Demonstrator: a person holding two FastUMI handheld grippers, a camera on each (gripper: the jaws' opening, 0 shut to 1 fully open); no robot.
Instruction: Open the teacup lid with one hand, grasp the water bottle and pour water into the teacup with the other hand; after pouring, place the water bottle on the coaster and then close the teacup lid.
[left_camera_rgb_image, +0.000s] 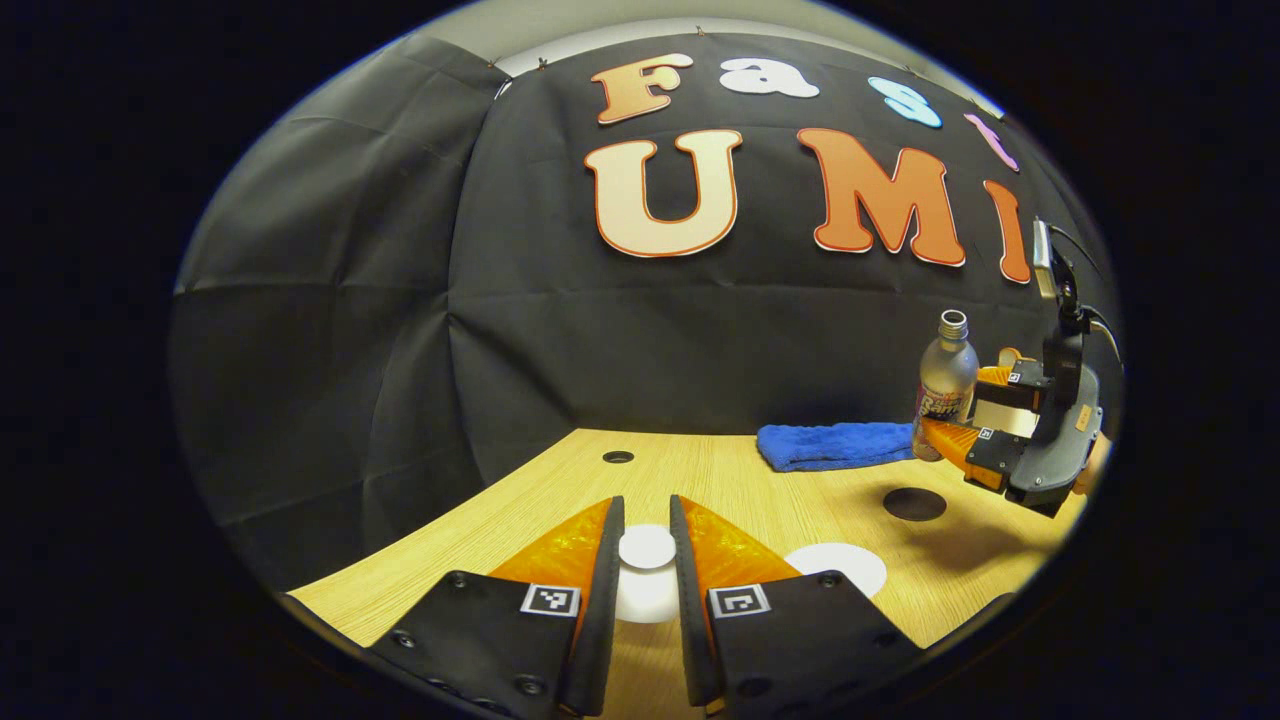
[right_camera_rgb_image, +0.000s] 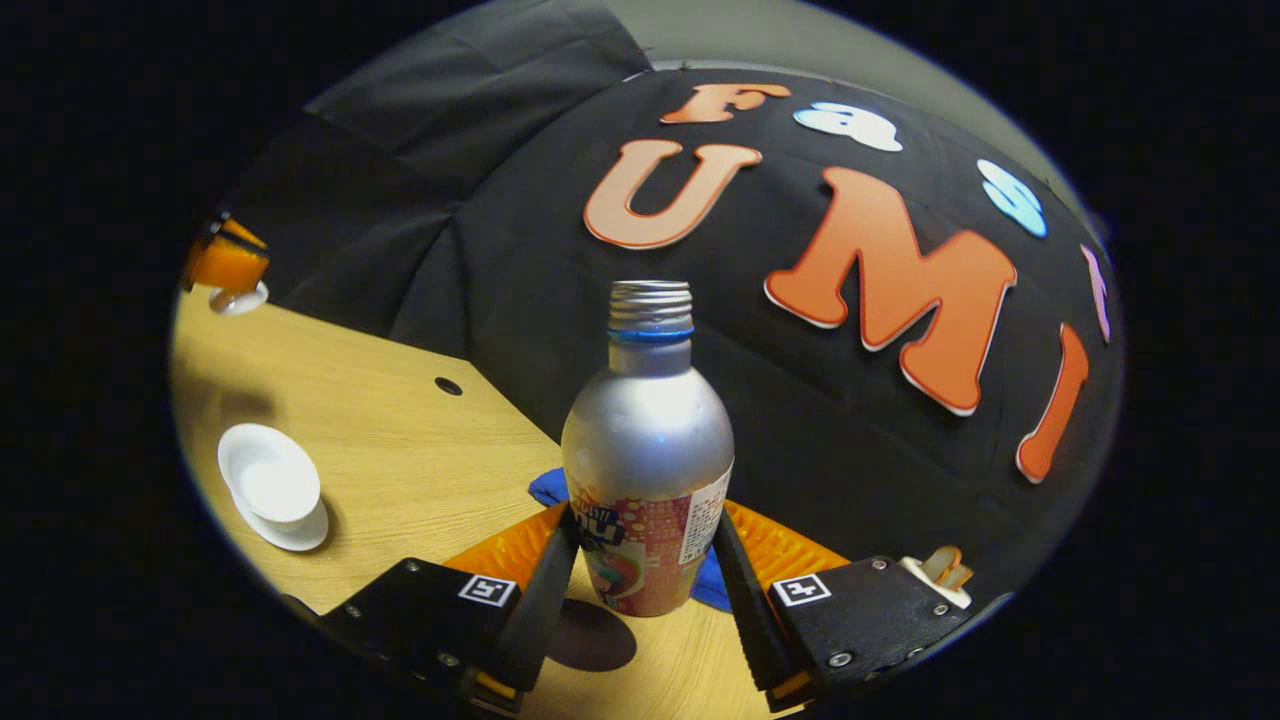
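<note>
My left gripper (left_camera_rgb_image: 647, 505) is shut on the knob of the white teacup lid (left_camera_rgb_image: 647, 548) and holds it above the table. The open white teacup (right_camera_rgb_image: 270, 480) stands on its saucer (right_camera_rgb_image: 300, 535) on the wooden table; in the left gripper view the teacup (left_camera_rgb_image: 836, 566) lies just right of my fingers. My right gripper (right_camera_rgb_image: 647, 515) is shut on a silver, uncapped water bottle (right_camera_rgb_image: 645, 430), upright and raised above the dark round coaster (right_camera_rgb_image: 590, 635). In the left gripper view the bottle (left_camera_rgb_image: 945, 385) and right gripper (left_camera_rgb_image: 960, 405) hang at the far right, behind the coaster (left_camera_rgb_image: 914, 504).
A folded blue cloth (left_camera_rgb_image: 830, 445) lies at the back of the wooden table (left_camera_rgb_image: 720, 480), against the black wall, just behind the bottle. A small dark hole (left_camera_rgb_image: 618, 457) sits in the tabletop near the back. The table's left edge runs beside the black cloth wall.
</note>
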